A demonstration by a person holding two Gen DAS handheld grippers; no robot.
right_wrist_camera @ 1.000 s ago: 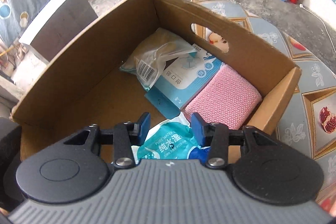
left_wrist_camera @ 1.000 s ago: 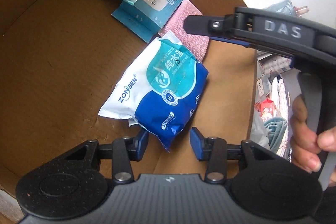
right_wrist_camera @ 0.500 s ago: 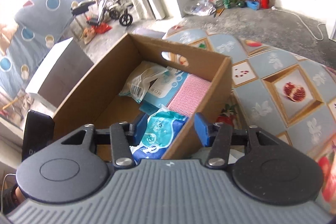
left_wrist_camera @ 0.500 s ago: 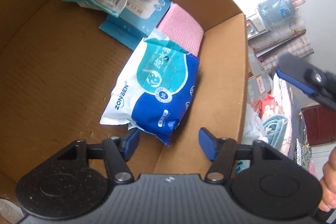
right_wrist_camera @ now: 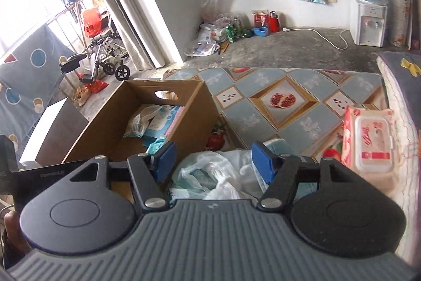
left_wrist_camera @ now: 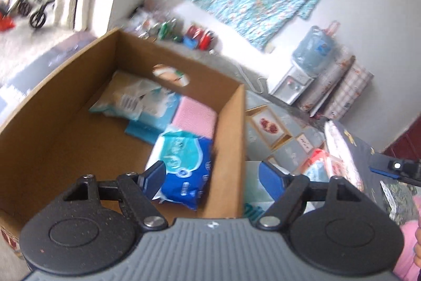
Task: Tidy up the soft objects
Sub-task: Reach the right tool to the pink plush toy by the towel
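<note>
In the cardboard box (left_wrist_camera: 231, 144) lie a clear bag (left_wrist_camera: 129, 99), a light blue packet (left_wrist_camera: 158, 115), a pink cloth (left_wrist_camera: 196, 120) and the blue wipes pack (left_wrist_camera: 184, 162) nearest the left gripper (left_wrist_camera: 211, 179), whose fingers stand wide apart and empty above the box's near right corner. The right gripper (right_wrist_camera: 213, 162) — spread just as wide, holding nothing — hangs over a white plastic bag (right_wrist_camera: 218, 173) on the patterned mat (right_wrist_camera: 284, 123), and further right a pink wipes pack (right_wrist_camera: 368, 138) leans against the mattress (right_wrist_camera: 402, 107).
</note>
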